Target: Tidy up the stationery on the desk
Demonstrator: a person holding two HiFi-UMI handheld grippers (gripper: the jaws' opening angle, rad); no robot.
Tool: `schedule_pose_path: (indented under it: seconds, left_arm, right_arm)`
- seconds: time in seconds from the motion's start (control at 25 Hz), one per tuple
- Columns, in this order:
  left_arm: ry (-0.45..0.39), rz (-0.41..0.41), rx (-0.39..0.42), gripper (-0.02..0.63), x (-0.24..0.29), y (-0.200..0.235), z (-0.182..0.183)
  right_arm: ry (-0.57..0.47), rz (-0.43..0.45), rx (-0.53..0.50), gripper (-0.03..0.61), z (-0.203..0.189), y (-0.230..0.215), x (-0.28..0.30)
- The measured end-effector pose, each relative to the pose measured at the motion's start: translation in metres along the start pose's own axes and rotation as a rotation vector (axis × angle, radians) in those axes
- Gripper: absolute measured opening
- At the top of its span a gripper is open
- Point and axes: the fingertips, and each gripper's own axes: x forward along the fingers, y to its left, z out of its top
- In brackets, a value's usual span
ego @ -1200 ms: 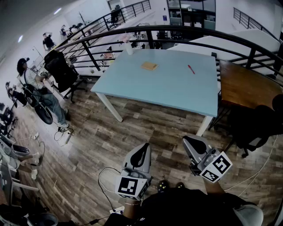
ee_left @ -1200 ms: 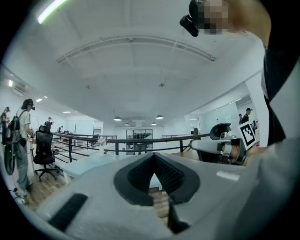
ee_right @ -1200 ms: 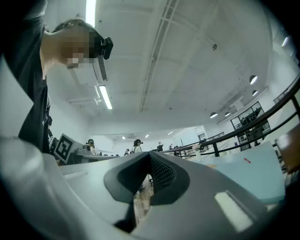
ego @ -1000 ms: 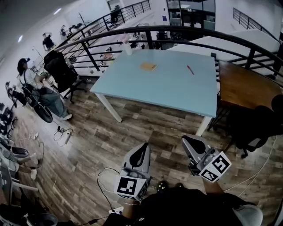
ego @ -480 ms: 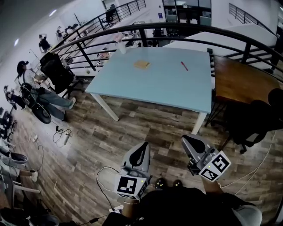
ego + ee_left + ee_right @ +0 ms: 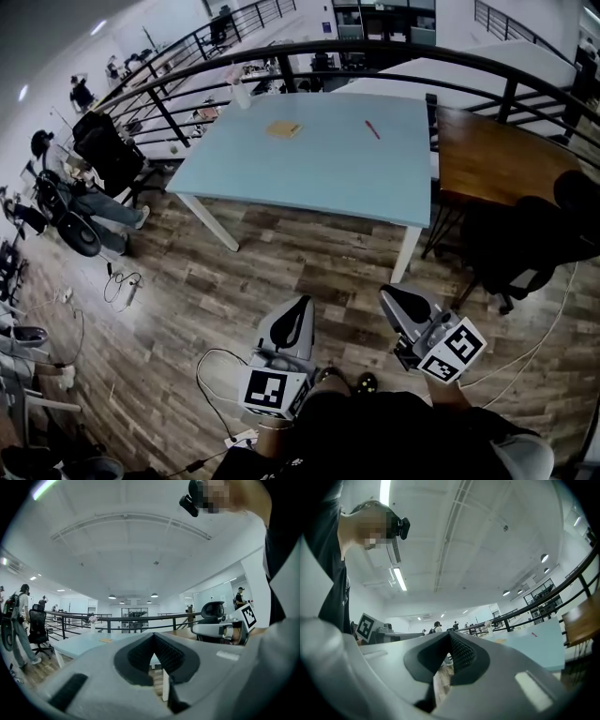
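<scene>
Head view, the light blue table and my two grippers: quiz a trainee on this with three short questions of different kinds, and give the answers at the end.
1. True or false: the left gripper and the right gripper are both shut and empty.
2. In the head view, what lies on the light blue table to the right of the yellow notepad? A scissors; B red pen; C stapler.
3. In the head view, what piece of furniture stands beside the light blue table on its right?
Key: 1 true. 2 B. 3 the brown wooden table.
</scene>
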Motion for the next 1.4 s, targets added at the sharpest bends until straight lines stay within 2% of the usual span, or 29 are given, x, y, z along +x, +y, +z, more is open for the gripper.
schedule_pose_path:
  seconds: [0.12,0.32,0.6,0.84,1.4]
  left_arm:
    - [0.04,0.02,-0.007,-0.002,-0.002,0.002,-0.006]
    - [0.005,0.012,-0.018,-0.002,0.002,0.005,-0.008]
    - [-0.026,-0.018,-0.026,-0.002,0.03,0.024,-0.001]
    - [-0.055,-0.05,-0.021,-0.002,0.049,0.054,0.004]
    - [-0.052,-0.038,-0.042,-0.002,0.086,0.139,0.005]
  right_arm:
    - [-0.002,0.006,0.004,0.011,0.001,-0.002,0.0]
    - [0.003,0.024,0.004,0.009,-0.002,-0.004,0.006]
    - [-0.003,0.003,-0.017,0.009,0.001,-0.022,0.03]
    - [-0.007,-0.004,-0.041,0.009,0.002,-0.032,0.063]
    - [0.004,-0.012,-0.041,0.009,-0.008,-0.057,0.148]
